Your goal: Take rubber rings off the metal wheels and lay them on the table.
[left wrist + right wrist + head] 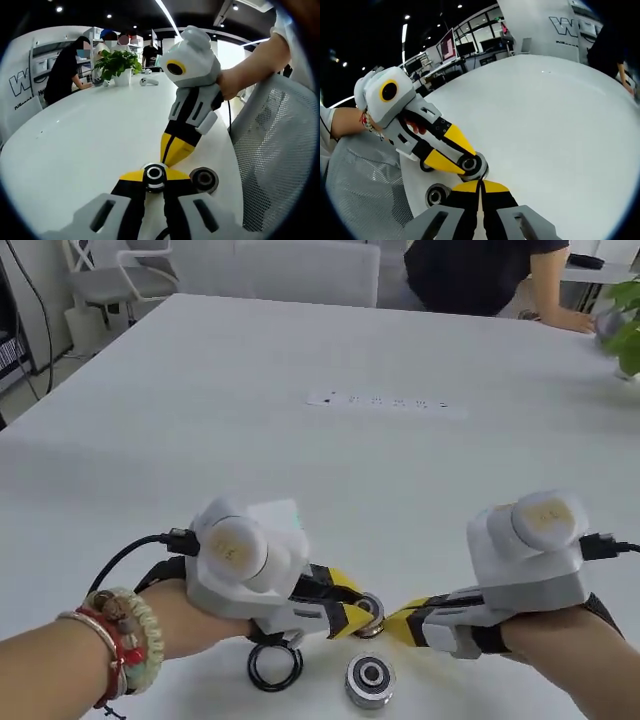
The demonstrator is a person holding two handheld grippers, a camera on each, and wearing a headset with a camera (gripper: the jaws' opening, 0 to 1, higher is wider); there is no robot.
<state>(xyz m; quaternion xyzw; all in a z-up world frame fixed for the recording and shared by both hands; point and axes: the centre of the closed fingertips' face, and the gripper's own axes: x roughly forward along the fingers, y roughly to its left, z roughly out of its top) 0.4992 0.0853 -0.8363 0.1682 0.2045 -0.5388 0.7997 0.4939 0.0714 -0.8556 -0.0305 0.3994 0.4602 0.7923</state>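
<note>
My left gripper (362,618) is shut on a small metal wheel (371,607) with a black rubber ring around it, held just above the white table (330,470). In the left gripper view the wheel (154,173) sits between my yellow jaw tips. My right gripper (480,186) is shut, and its yellow tips touch the rim of that wheel (472,164); I cannot tell whether they pinch the ring. A second wheel (370,680) with its ring on lies close to the table's near edge. A loose black rubber ring (275,666) lies flat to its left.
A white socket strip (385,401) is set into the middle of the table. A person in dark clothes (480,270) sits at the far edge, with a green plant (626,330) at the far right. A mesh chair (275,150) stands by the near edge.
</note>
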